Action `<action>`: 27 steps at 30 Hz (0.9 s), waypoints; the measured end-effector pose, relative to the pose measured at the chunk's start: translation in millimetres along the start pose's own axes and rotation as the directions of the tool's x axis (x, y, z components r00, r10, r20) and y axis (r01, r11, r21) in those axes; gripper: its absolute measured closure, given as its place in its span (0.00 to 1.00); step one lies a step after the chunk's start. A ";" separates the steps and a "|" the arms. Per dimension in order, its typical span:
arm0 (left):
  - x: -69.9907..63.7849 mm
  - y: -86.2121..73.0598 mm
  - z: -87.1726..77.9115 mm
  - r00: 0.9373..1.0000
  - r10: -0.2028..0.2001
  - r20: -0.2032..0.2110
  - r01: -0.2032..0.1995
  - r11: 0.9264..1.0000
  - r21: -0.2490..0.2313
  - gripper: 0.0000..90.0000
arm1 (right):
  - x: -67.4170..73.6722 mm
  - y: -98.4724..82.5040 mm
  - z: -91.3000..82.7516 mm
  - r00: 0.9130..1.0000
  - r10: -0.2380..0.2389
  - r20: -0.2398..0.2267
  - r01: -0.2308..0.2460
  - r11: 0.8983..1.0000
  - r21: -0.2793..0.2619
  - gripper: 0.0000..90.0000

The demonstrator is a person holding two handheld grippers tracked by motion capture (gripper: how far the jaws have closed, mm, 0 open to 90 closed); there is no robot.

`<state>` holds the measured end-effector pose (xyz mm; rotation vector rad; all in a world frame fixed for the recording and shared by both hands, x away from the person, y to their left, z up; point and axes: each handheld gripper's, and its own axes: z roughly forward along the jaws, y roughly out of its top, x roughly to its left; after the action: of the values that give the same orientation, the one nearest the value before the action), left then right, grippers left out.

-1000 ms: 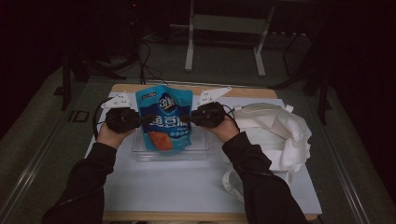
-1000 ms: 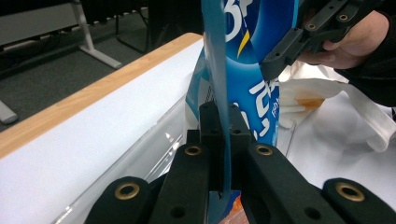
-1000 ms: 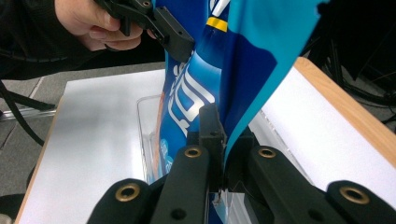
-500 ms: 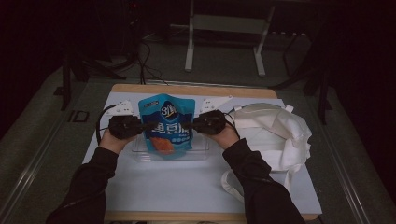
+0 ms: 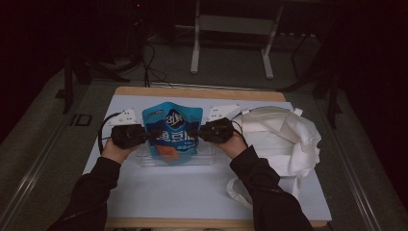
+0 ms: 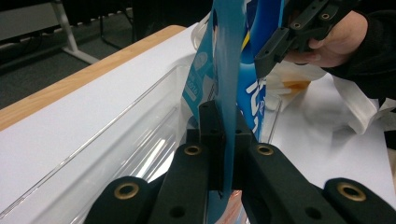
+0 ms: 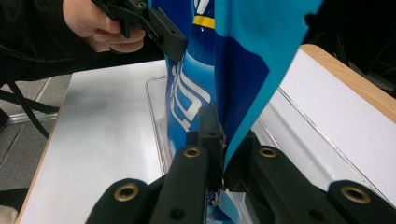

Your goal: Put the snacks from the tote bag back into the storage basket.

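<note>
Between both jaw pairs sits the same item: left hand-held gripper (image 5: 144, 135) is pinched closed on the left side seam of the blue snack pouch (image 5: 172, 130), right hand-held gripper (image 5: 201, 132) closed on the right seam. Each gripper view shows the film edge clamped flat between the two black jaws, no gap visible.

Pouch hangs upright, label facing the high view, its bottom down inside the clear plastic tray (image 5: 208, 160) on the white-covered worktop (image 5: 192, 192). Can't tell if the base touches the tray floor. White cloth tote bag (image 5: 284, 139) lies just beside the tray on the right, handles trailing toward the near edge.

My read: the step is seating the pouch in the tray. To do it well:
- keep both hands level so the pouch doesn't twist
- lower until the base takes weight before letting go
- open both sides together; one side first likely tips it
- grip is only on thin seam, so avoid pulling hands apart, slip or tear risk
- keep cables clear of the tray wall
</note>
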<state>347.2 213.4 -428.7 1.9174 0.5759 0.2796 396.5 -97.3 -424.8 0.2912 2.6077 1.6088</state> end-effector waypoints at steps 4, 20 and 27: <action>0.0 0.8 0.1 1.000 0.000 -0.007 0.000 1.000 0.004 0.99 | -0.1 1.9 0.3 1.000 -0.004 0.007 0.004 1.000 0.010 0.96; -10.5 7.7 -9.9 1.000 -0.020 -0.002 0.020 1.000 -0.020 0.20 | 1.7 16.8 -15.0 1.000 0.028 0.010 -0.028 0.999 -0.030 0.28; -14.3 3.7 -19.3 0.998 -0.049 -0.029 0.048 0.998 -0.032 0.02 | -0.9 13.2 -27.9 0.998 0.063 0.030 -0.061 0.996 -0.064 0.15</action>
<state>327.4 220.3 -416.5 1.8693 0.6329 0.2848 394.8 -116.2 -400.5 0.3941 2.5422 1.6874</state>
